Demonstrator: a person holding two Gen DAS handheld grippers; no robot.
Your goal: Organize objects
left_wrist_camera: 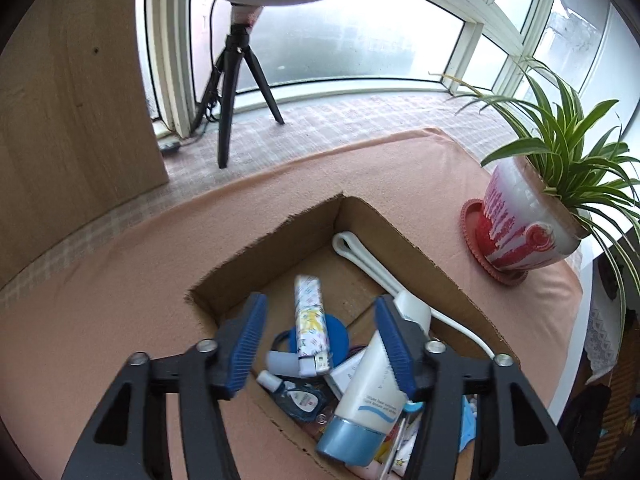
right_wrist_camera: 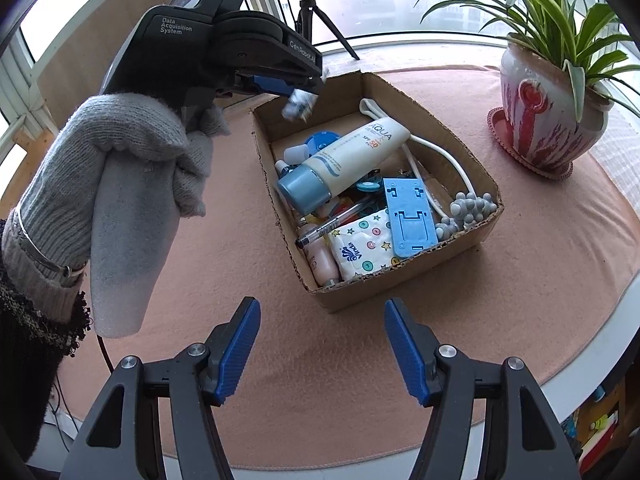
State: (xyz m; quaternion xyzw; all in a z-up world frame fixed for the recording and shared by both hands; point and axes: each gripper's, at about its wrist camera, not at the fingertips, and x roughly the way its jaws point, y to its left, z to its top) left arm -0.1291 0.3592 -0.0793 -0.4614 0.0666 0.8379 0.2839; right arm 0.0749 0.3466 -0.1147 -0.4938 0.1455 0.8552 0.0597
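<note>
Left gripper [left_wrist_camera: 320, 340]: fingers wide apart, nothing pressed between the pads; it hangs over the box, pointing steeply down.
Lighter [left_wrist_camera: 310, 322]: patterned, white with coloured marks, loose in the gap between the left pads, touching neither; in the right wrist view it shows as a blurred shape [right_wrist_camera: 299, 105] just under the left gripper's tip, above the far end of the box.
Right gripper [right_wrist_camera: 322, 348]: fingers wide apart and empty, over bare cloth at 6 o'clock of the box, apart from it.
Box [right_wrist_camera: 404, 280]: open cardboard, on the pink cloth [right_wrist_camera: 224, 248], about the centre of the right wrist view.
Tube [right_wrist_camera: 348, 158]: white sunscreen with a blue cap, lying slantwise on top of the other contents, cap toward 7 o'clock.
Stand [right_wrist_camera: 410, 218]: blue plastic, flat, at 4 o'clock of the tube.
Tissues [right_wrist_camera: 366, 250]: packet with stars and buttons, at the near end of the box, touching the stand.
Pen [right_wrist_camera: 332, 226]: lies across the near half, between tube and tissues.
Massager [right_wrist_camera: 466, 210]: grey knobbed head in the near right corner, its white handle curving along the right wall.
Hand [right_wrist_camera: 132, 152]: grey knit glove, holding the left gripper's handle at 9 o'clock of the box.
Plant [right_wrist_camera: 556, 96]: red-and-white pot on a red saucer, at 2 o'clock of the box, well apart.
Tripod [left_wrist_camera: 236, 92]: black, on the sill at 12 o'clock, under a ring light.
</note>
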